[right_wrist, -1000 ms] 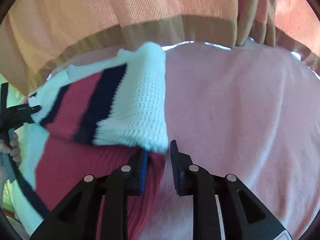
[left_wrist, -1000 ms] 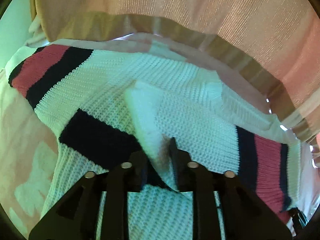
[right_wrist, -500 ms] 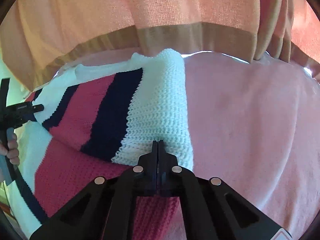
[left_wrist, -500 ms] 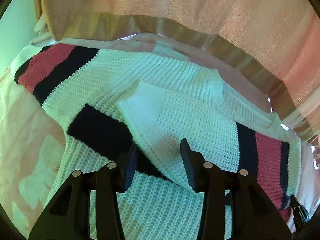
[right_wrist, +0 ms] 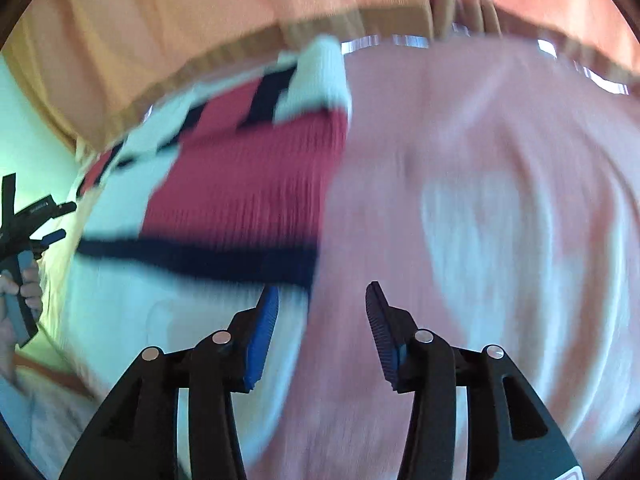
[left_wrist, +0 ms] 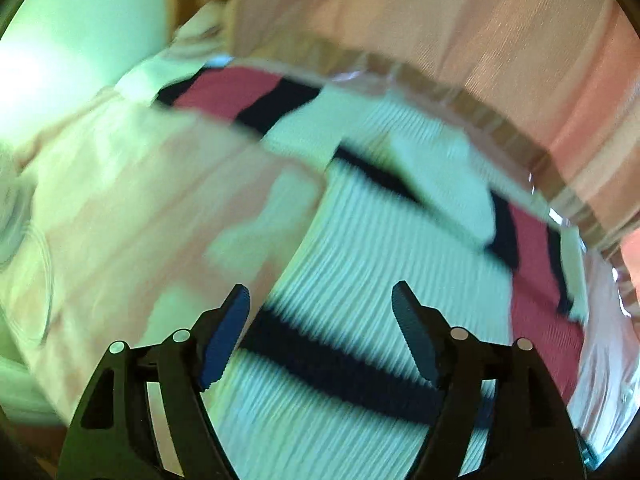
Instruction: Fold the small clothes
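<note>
The knitted sweater [left_wrist: 360, 248], white with navy and red stripes, lies spread on a pink blanket [left_wrist: 132, 208], its sleeves folded in over the body. The left claw [left_wrist: 320, 308] hangs over the sweater's lower part, jaws spread wide and holding nothing, a navy stripe passing below them. The right claw [right_wrist: 320, 304] is likewise wide apart and empty, over the sweater's [right_wrist: 240, 184] right edge where it meets the blanket [right_wrist: 480, 208]. A peach curtain [left_wrist: 440, 20] hangs behind. Both views are blurred.
</note>
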A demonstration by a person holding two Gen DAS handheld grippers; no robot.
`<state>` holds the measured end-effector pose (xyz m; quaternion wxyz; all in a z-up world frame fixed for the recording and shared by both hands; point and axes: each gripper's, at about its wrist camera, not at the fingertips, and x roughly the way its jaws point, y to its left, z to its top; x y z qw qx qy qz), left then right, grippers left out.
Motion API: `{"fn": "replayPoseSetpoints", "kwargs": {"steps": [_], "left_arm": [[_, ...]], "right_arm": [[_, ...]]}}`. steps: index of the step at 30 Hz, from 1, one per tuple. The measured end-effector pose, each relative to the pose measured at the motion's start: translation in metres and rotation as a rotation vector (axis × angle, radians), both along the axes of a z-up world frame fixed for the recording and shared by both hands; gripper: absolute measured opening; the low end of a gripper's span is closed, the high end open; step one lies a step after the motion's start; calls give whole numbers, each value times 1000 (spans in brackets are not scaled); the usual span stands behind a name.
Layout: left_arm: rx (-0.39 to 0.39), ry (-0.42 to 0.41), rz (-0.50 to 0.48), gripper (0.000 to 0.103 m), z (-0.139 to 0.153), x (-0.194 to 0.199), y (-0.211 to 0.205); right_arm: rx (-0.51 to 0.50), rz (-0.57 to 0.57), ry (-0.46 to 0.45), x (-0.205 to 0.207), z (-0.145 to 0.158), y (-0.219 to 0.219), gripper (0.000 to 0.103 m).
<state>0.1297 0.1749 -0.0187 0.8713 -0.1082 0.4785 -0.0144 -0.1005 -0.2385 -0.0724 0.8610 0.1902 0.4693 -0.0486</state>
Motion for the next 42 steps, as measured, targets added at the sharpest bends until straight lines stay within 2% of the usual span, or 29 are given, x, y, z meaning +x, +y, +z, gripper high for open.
{"fn": "replayPoseSetpoints", "kwargs": {"steps": [2, 3, 4, 6, 8, 9, 10, 11, 12, 14, 15, 17, 18, 20, 22, 23, 25, 26, 27, 29, 30, 32, 33, 35, 39, 42], "left_arm": [[-73, 59, 12, 72, -14, -27, 17], [-102, 91, 15, 72, -21, -35, 22], [-125, 122, 26, 72, -29, -43, 27], [-151, 157, 50, 72, -39, -54, 32], [-146, 141, 43, 71, -39, -61, 30], [-131, 148, 21, 69, -39, -63, 25], [-110, 152, 6, 66, -39, -63, 20], [-57, 150, -2, 46, -38, -63, 14], [-37, 152, -13, 27, -38, -63, 11], [-68, 145, -41, 9, -33, -67, 10], [-99, 135, -66, 8, -27, -74, 7], [-114, 128, -110, 7, -20, -92, 0], [-125, 136, -137, 0, -19, -104, -6], [-143, 187, -171, 0, -28, -119, -16], [-152, 243, -173, 0, -40, -126, -24], [-158, 230, -150, 0, -37, -123, -23], [-179, 166, -107, 3, -15, -109, -14], [-187, 139, -101, 14, -4, -99, -9], [-188, 99, -86, 41, 13, -83, -1], [-146, 7, -15, 65, 39, -50, 17], [-81, -70, 42, 65, 56, -21, 29], [-14, -126, 101, 66, 67, 20, 43], [22, -149, 179, 66, 68, 51, 56], [47, -149, 267, 66, 63, 97, 74], [66, -114, 476, 66, 29, 185, 126], [51, -62, 536, 64, 1, 212, 157]], "right_arm": [[60, 26, 24, -18, -13, 16, 46], [59, 25, 7, -24, -12, 22, 48], [58, 35, -2, -27, -12, 28, 54], [57, 55, -11, -26, -13, 39, 55], [47, 74, -16, -23, -14, 50, 53], [15, 85, -22, -20, -14, 56, 49], [-26, 89, -20, -15, -14, 60, 22], [-22, 102, -21, -10, -14, 58, 11], [-1, 96, -19, -10, -13, 54, 10], [3, 72, -40, -18, -1, 43, 7], [-35, 53, -62, -29, 11, 34, 6], [-73, 13, -78, -53, 30, 13, 6], [-92, 1, -74, -60, 34, 6, 6], [-117, -3, -36, -70, 36, -1, 7], [-131, 55, 64, -60, 22, 7, 7], [-220, 44, 85, -55, 21, 13, 7], [-316, 11, 34, -53, 37, 14, 12], [-334, -11, 0, -53, 47, 12, 20], [-344, -39, -45, -50, 60, 8, 26], [-341, -70, -128, -40, 84, 1, 35], [-347, -64, -166, -27, 94, 2, 38], [-366, -37, -202, 1, 104, 6, 45], [-364, -8, -223, 22, 106, 11, 45], [-341, 50, -249, 50, 104, 24, 45], [-332, 169, -318, 92, 98, 55, 45], [-334, 248, -370, 107, 92, 82, 46]]}}
